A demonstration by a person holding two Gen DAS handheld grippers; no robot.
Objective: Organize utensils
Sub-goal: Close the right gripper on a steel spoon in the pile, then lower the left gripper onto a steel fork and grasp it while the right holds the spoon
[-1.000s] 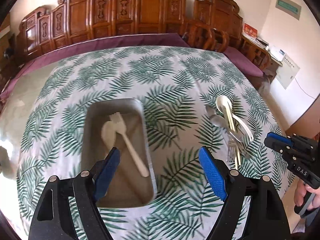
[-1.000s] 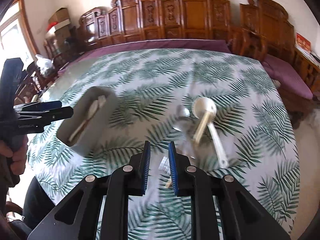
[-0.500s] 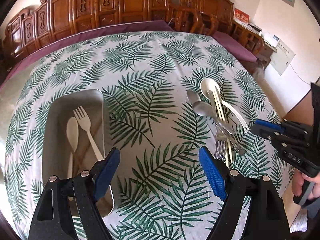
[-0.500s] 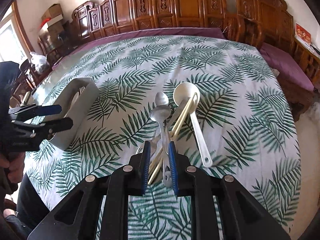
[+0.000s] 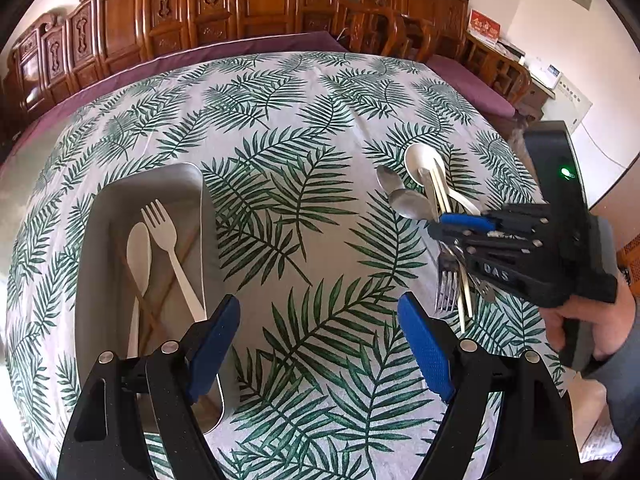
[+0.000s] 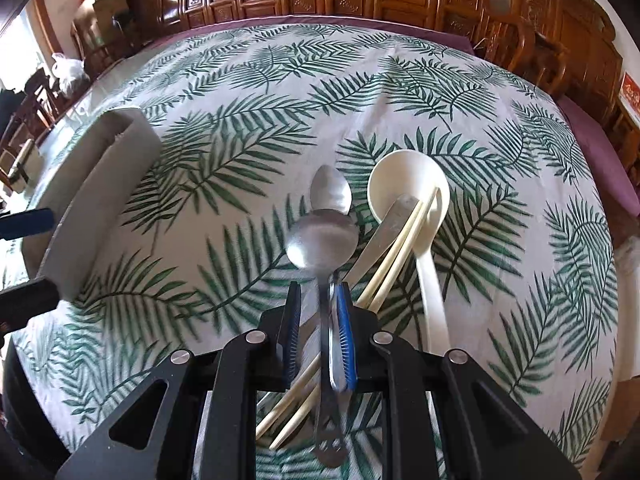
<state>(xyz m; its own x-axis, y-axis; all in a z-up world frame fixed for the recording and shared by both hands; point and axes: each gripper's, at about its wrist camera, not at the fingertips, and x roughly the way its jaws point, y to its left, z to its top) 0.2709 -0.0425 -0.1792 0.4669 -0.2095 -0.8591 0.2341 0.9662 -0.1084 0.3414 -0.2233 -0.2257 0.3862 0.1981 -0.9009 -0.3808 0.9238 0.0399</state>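
Your left gripper (image 5: 319, 340) hung wide open over the leafy tablecloth (image 5: 296, 184), with nothing between its blue pads. Just to its left sat the grey tray (image 5: 200, 200), and inside lay a white fork (image 5: 168, 248), a white spoon (image 5: 138, 252) and some wooden chopsticks (image 5: 160, 304).

Your right gripper (image 6: 318, 328) was down in the pile of loose utensils. Its jaws were nearly closed around the handle of a big metal spoon (image 6: 322, 244). You could not tell if the pads pressed on it. A smaller metal spoon (image 6: 330, 192), a white ladle (image 6: 408, 188), pale chopsticks (image 6: 400, 248) and a metal fork (image 5: 446, 288) lay close by.
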